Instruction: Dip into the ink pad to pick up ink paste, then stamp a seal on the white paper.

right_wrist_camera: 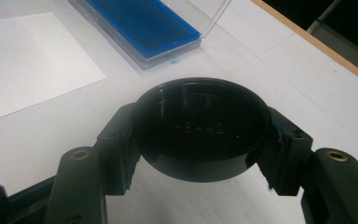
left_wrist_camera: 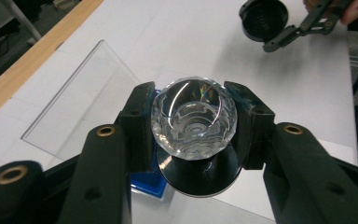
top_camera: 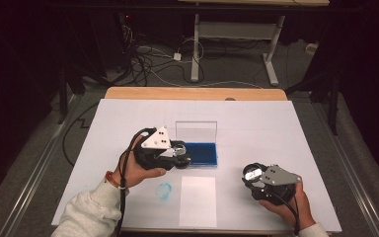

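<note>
Crystal stamp pinched in the left claw, its black cap pinched in the right claw — both held over the white surface.

At the left of the high view, a blue smudge marks the white covering near the person's left hand. The left claw's jaws press on either side of the faceted clear knob, whose black round base hangs just above the near edge of the blue ink pad; the pad's clear lid stands open behind it. A white sheet of paper lies in front of the pad. Farther right — well apart from the pad — the right claw grips the round black cap by its rim, hollow side facing its camera.
</note>
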Action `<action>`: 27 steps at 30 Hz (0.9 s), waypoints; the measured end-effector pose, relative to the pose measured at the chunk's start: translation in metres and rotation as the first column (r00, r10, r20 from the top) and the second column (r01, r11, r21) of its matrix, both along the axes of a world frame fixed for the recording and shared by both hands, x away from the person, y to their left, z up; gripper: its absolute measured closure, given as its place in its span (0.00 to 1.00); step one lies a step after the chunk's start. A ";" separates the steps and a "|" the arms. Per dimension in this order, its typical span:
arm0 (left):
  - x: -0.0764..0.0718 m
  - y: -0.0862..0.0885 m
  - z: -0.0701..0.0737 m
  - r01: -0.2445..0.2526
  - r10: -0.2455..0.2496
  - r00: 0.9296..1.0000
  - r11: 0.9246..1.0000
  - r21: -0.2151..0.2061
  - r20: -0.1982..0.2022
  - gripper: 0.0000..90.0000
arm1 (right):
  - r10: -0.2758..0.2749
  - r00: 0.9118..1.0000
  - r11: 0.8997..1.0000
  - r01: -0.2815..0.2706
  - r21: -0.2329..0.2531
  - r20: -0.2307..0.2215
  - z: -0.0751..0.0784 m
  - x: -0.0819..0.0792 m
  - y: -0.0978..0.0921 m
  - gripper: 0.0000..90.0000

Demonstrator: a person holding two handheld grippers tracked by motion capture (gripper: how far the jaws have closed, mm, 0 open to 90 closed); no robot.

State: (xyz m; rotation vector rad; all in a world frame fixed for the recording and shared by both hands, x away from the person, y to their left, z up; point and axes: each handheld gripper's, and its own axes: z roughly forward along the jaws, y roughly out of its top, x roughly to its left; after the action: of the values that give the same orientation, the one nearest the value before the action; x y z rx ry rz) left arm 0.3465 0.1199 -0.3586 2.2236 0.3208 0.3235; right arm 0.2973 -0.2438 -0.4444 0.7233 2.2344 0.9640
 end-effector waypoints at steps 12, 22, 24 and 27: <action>-0.016 -0.012 -0.003 0.062 -0.062 0.998 0.998 0.012 -0.007 0.61 | -0.002 1.000 1.000 0.002 -0.006 -0.006 -0.002 -0.001 -0.001 0.43; -0.028 -0.033 -0.018 0.128 -0.126 0.992 0.989 0.068 -0.028 0.61 | 0.004 1.000 1.000 -0.004 -0.017 -0.001 -0.002 -0.007 -0.001 0.43; -0.029 -0.037 -0.024 0.146 -0.143 0.989 0.986 0.085 -0.043 0.61 | 0.002 1.000 1.000 -0.002 -0.019 -0.005 -0.003 -0.006 0.000 0.43; -0.030 -0.043 -0.031 0.166 -0.161 0.985 0.981 0.100 -0.056 0.61 | 0.000 1.000 1.000 0.000 -0.023 -0.010 -0.004 -0.006 -0.001 0.43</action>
State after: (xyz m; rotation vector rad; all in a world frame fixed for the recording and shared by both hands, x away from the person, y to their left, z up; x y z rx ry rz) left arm 0.3161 0.0766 -0.3897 2.3461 0.1475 0.2025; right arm 0.2912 -0.2444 -0.4480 0.7191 2.2503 0.9350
